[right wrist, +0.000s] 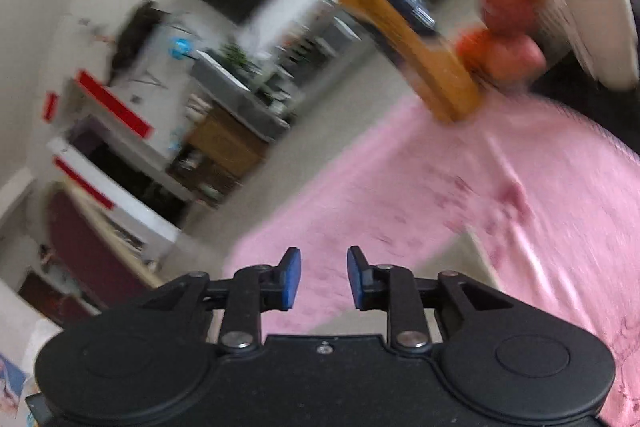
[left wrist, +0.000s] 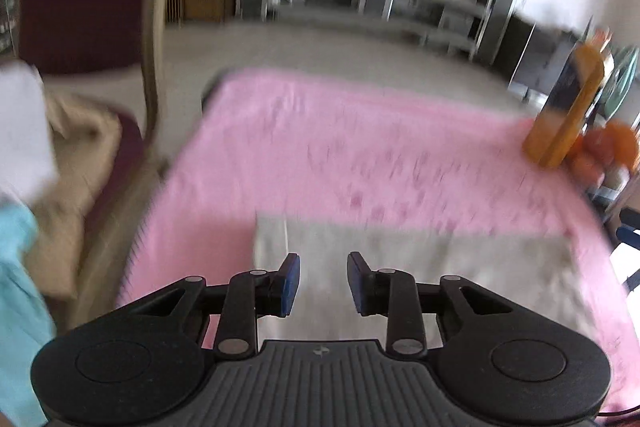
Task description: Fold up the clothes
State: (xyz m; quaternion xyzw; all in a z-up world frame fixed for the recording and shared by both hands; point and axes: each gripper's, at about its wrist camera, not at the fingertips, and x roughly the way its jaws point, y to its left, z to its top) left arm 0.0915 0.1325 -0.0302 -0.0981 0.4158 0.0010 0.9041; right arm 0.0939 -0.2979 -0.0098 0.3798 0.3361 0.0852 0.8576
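Tilted, motion-blurred view along the right gripper (right wrist: 323, 277), whose blue-padded fingers (right wrist: 291, 279) stand apart with nothing between them, at lower centre. Beneath and to the right lies a pink cloth (right wrist: 540, 195) covering most of the right half of the frame. A pale grey-beige garment (right wrist: 466, 261) shows just right of the fingers. At upper right, an orange bottle (right wrist: 416, 39) leans beside a cluster of orange and red fruit (right wrist: 512, 23).

Soft, even daylight fills both views, with no hard shadows or glare. Heavy motion blur smears the room, the pink cloth (left wrist: 360, 147) and the fruit (right wrist: 516, 27). Fisheye distortion bends the edges; dark corners frame each picture.
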